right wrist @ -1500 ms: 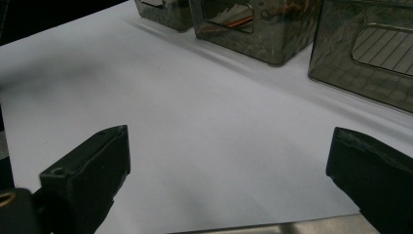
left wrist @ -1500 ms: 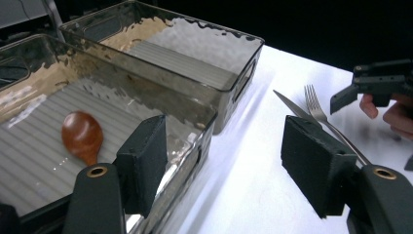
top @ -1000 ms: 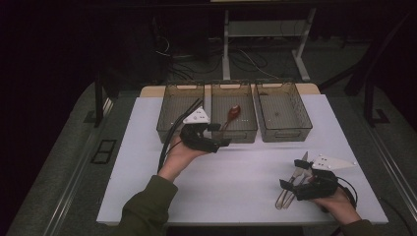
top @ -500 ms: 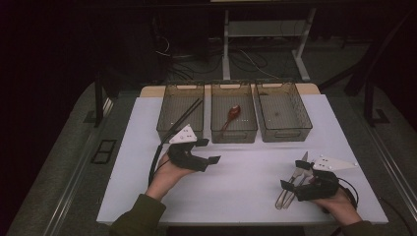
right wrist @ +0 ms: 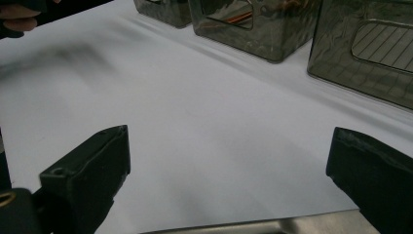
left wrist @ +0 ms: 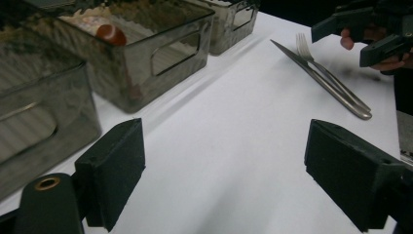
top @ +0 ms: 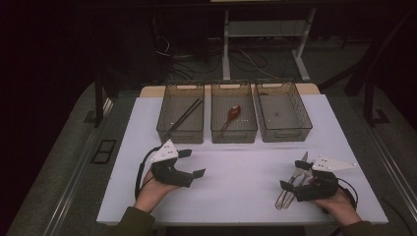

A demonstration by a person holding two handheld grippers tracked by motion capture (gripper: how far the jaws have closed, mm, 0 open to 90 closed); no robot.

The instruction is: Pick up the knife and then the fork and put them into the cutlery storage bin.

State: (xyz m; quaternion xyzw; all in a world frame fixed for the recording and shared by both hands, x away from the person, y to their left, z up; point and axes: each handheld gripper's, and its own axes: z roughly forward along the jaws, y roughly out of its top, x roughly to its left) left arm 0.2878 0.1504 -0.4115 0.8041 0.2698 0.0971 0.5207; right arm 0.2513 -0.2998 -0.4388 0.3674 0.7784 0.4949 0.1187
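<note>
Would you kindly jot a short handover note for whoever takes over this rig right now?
Left tongs: open, empty, jaws just opened, low over the white table.
Right tongs: open, empty, beside the fork and knife on the table.
Done: chopsticks in the left bin, red spoon in the middle bin.
Left: fork and knife; the right bin looks empty.

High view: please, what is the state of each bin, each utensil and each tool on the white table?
Left smoky plastic bin: holds black chopsticks.
Middle bin: holds a reddish spoon.
Right bin: empty.
Steel knife and fork: flat on the table, beside the right tool.
Left tool: open, empty; jaws have just been opening.
Right tool: open, empty.
</note>
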